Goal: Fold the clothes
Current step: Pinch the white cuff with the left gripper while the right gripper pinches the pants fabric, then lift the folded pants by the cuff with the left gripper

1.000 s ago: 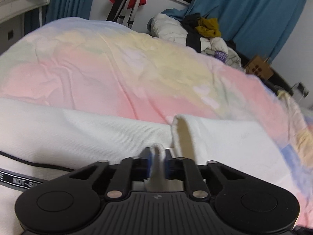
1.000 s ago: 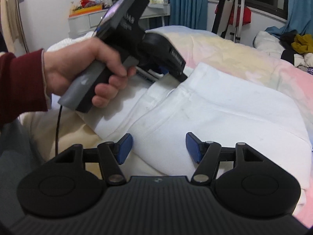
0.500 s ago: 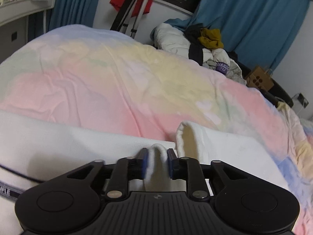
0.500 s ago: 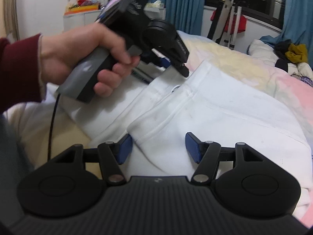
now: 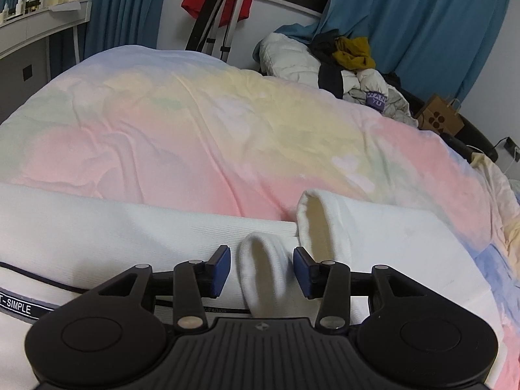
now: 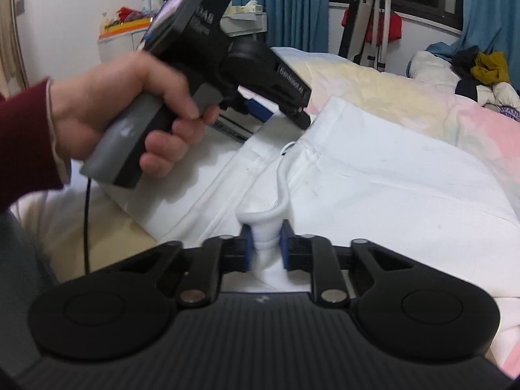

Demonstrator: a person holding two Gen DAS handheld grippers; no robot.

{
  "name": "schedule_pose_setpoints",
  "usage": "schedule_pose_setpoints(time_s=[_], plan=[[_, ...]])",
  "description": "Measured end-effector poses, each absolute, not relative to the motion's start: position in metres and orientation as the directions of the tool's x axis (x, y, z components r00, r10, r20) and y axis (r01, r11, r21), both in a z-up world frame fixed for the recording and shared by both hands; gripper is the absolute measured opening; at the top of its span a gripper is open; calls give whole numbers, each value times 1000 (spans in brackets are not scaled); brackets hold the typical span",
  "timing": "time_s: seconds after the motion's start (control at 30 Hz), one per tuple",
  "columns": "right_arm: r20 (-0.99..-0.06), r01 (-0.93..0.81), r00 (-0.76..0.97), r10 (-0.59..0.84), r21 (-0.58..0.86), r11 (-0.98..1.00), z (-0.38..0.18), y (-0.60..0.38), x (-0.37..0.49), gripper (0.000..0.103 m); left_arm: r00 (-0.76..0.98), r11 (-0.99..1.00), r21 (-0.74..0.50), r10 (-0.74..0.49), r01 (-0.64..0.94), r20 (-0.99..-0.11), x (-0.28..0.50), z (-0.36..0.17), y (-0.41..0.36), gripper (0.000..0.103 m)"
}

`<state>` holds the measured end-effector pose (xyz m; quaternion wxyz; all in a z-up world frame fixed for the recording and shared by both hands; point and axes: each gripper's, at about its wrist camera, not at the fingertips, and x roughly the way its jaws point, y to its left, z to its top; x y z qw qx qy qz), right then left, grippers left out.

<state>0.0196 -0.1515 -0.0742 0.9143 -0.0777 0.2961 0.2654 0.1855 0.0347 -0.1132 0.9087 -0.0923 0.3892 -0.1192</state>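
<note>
White trousers [image 6: 383,175] lie on the pastel bed cover [image 5: 201,136]. In the left wrist view a white cuff fold [image 5: 265,266] stands between the spread blue pads of my left gripper [image 5: 261,271], which is open and does not touch it. A second open cuff [image 5: 320,224] lies just right of it. My right gripper [image 6: 266,243] is shut on a bunched fold of the white trousers [image 6: 265,227]. The left gripper, held in a hand, shows in the right wrist view [image 6: 276,97] over the far edge of the cloth.
A black-trimmed band with "SIMPLE" lettering [image 5: 22,305] runs along the left. A pile of clothes and a white jacket [image 5: 341,65] sits at the far end of the bed. A paper bag [image 5: 438,120] stands beyond. Blue curtains and a stand with a red garment [image 5: 216,0] are behind.
My left gripper opened and let go of the white cuff fold. My right gripper closed on a fold of the trousers. The left gripper lifted slightly.
</note>
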Motion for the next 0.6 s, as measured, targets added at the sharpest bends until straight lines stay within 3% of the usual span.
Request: schedule_pose_setpoints(time_s=[0.23, 0.33, 0.47, 0.6], plan=[[-514, -540, 702, 493, 68, 839, -45, -165, 7, 12, 666, 952, -269, -295, 144, -686, 186, -114, 38, 45], [-548, -536, 647, 530, 167, 827, -53, -167, 13, 12, 667, 954, -264, -290, 143, -686, 187, -115, 36, 45], [-676, -522, 578, 457, 124, 844, -96, -150, 29, 11, 674, 953, -271, -287, 133, -681, 183, -112, 37, 45], [-683, -506, 560, 470, 168, 846, -95, -152, 41, 12, 697, 951, -293, -276, 99, -662, 172, -103, 46, 46]])
